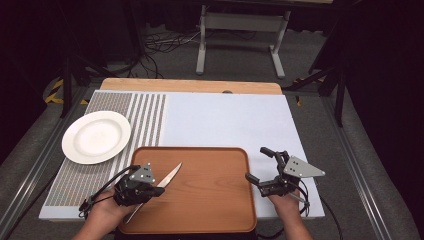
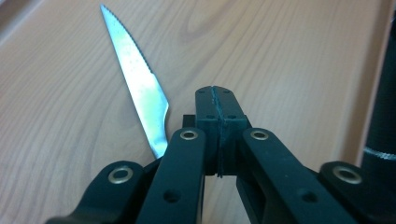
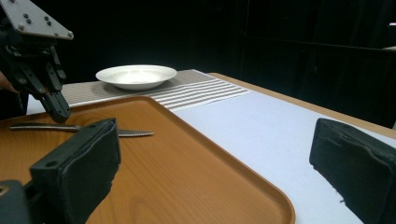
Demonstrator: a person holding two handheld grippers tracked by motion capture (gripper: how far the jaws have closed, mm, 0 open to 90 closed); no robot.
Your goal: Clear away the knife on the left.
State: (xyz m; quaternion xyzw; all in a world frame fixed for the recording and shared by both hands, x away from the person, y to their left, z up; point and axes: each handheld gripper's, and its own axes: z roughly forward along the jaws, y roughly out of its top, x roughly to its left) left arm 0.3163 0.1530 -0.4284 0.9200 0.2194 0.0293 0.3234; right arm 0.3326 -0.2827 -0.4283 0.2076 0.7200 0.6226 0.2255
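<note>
The room around the work is dark, with grey carpet-like floor (image 1: 240,55), loose cables and the white legs of a stand (image 1: 202,45) behind the table. The table (image 1: 190,85) has a pale wooden edge at its far side and is covered by a smooth, matt white mat (image 1: 225,120) whose left part carries a fine dotted weave and a run of stripes. On the near middle of the mat lies a rectangular tray (image 1: 210,190) with rounded corners, a raised rim and a warm wood-grain surface. To its left, on the woven part of the mat, stands a round, glossy white plate (image 1: 96,136) with a broad rim, well apart from the tray's contents. The right gripper (image 1: 261,167), black with a grey three-cornered plate, hovers at the tray's right edge over the white mat; in the right gripper view its padded jaws stand wide apart with nothing between them. The left gripper (image 1: 159,191) sits over the tray's left part, its jaws pressed fully together with nothing between their tips, as the left gripper view shows. A slim knife (image 1: 169,177) lies flat on the tray, its shiny, speckled steel blade, serrated along one edge, angled toward the far right; it passes just beside and under the left gripper's closed tips, not clamped by them.
</note>
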